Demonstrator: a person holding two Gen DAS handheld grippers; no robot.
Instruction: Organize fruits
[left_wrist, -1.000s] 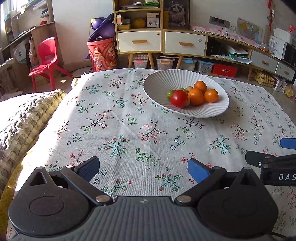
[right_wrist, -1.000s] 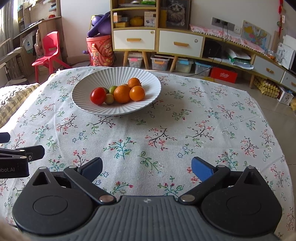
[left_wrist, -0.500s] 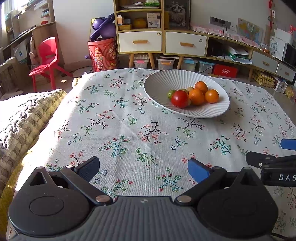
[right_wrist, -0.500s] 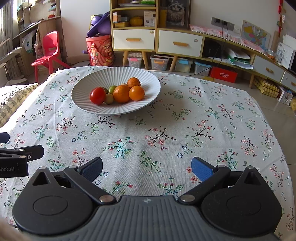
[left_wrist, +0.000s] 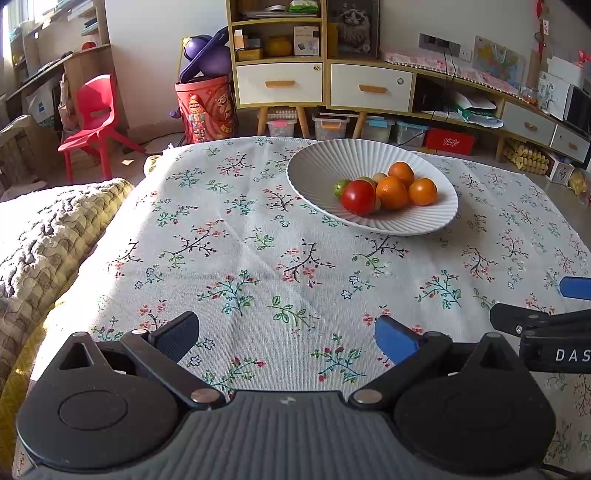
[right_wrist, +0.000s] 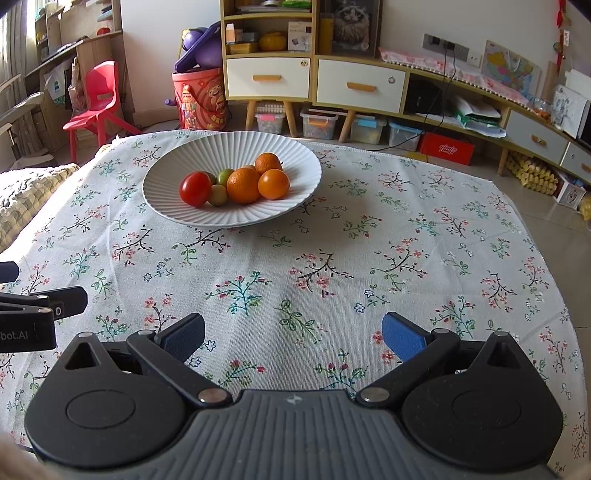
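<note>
A white ribbed plate (left_wrist: 321, 166) (right_wrist: 173, 210) stands at the far side of the table on a floral cloth. In it lie a red tomato (left_wrist: 358, 196) (right_wrist: 195, 188), three oranges (left_wrist: 392, 192) (right_wrist: 243, 184) and small green fruits (left_wrist: 340, 187) (right_wrist: 218, 195). My left gripper (left_wrist: 286, 336) is open and empty, low over the near cloth, well short of the plate. My right gripper (right_wrist: 293, 334) is open and empty, also near the front edge. Each gripper shows at the side of the other's view.
A quilted cushion (left_wrist: 44, 236) lies left of the table. Beyond the far edge are a red chair (left_wrist: 92, 118), a red drum (left_wrist: 205, 109) and a low cabinet (left_wrist: 325, 85) with drawers. The table's right edge drops to the tiled floor (right_wrist: 565, 236).
Both views have shifted very slightly; the plate sits a touch differently in each frame. Both grippers stay open and empty.
</note>
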